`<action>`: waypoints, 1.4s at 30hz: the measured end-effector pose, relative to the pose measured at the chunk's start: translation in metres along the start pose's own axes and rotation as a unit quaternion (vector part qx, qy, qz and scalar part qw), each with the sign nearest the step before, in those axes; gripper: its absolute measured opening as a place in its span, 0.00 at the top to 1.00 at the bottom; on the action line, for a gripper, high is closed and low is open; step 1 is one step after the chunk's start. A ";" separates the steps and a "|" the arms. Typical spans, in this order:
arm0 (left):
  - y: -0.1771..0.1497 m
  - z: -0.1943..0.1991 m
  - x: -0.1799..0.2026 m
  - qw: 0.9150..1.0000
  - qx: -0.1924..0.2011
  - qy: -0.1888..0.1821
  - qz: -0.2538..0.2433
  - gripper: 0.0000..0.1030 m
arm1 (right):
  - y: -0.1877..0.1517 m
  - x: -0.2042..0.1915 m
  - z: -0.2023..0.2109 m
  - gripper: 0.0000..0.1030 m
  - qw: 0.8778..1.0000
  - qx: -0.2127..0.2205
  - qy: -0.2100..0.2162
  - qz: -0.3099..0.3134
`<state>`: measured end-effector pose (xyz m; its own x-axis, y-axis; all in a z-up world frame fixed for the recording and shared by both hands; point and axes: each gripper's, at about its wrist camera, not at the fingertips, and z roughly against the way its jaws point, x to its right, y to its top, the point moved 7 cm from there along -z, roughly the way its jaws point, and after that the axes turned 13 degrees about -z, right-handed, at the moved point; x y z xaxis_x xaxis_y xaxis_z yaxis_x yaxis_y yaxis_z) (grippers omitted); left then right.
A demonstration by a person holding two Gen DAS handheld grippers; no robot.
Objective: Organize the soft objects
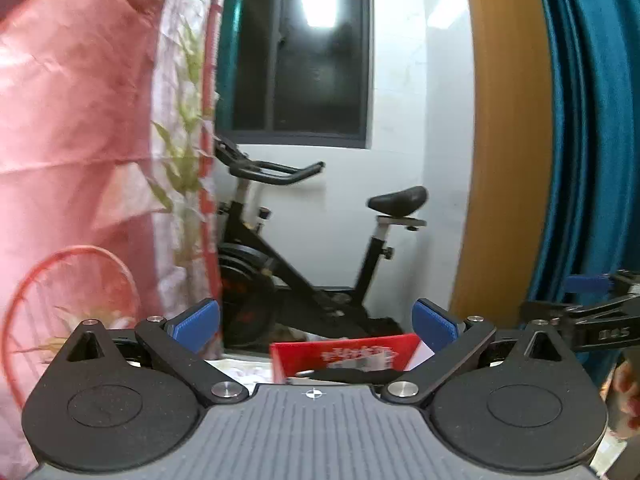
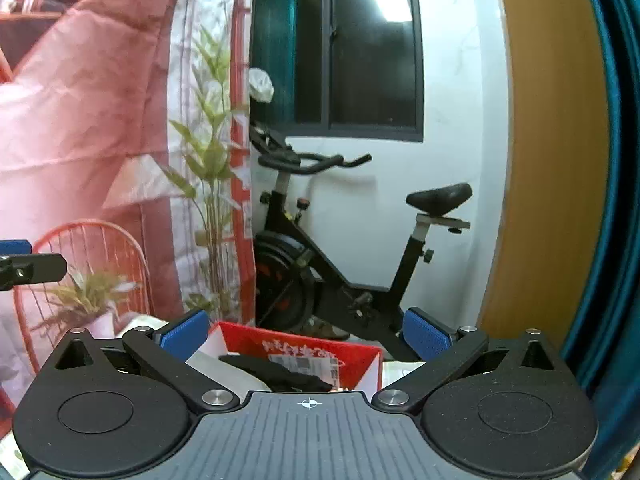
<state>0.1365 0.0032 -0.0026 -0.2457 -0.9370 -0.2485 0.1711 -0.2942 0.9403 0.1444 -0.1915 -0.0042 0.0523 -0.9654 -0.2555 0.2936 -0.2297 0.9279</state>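
Right tongs (image 2: 306,330) wide, nothing between the pads; left tongs (image 1: 316,326) wide too, empty. Black soft item (image 2: 280,372) lies at 6 o'clock just below the right tongs, in front of the red carton (image 2: 352,360), long axis roughly left-right. Right hand looks nearer.

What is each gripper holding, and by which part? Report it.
Nothing is held. The left gripper and the right gripper both stand open, with only empty air between their blue pads.
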 end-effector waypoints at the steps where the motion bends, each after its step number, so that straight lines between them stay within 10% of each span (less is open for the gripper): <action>1: 0.001 0.005 0.000 1.000 0.002 0.010 -0.003 0.00 | 0.001 -0.002 0.007 0.00 1.000 0.006 0.003 -0.005; 42: -0.009 0.022 -0.008 0.998 -0.033 0.045 0.018 0.00 | -0.012 0.001 0.040 0.00 0.998 0.025 -0.016 -0.047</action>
<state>0.1162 0.0175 -0.0037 -0.1528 -0.9595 -0.2368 0.2410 -0.2686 0.9326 0.1023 -0.1941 -0.0050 -0.0039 -0.9422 -0.3349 0.2480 -0.3254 0.9125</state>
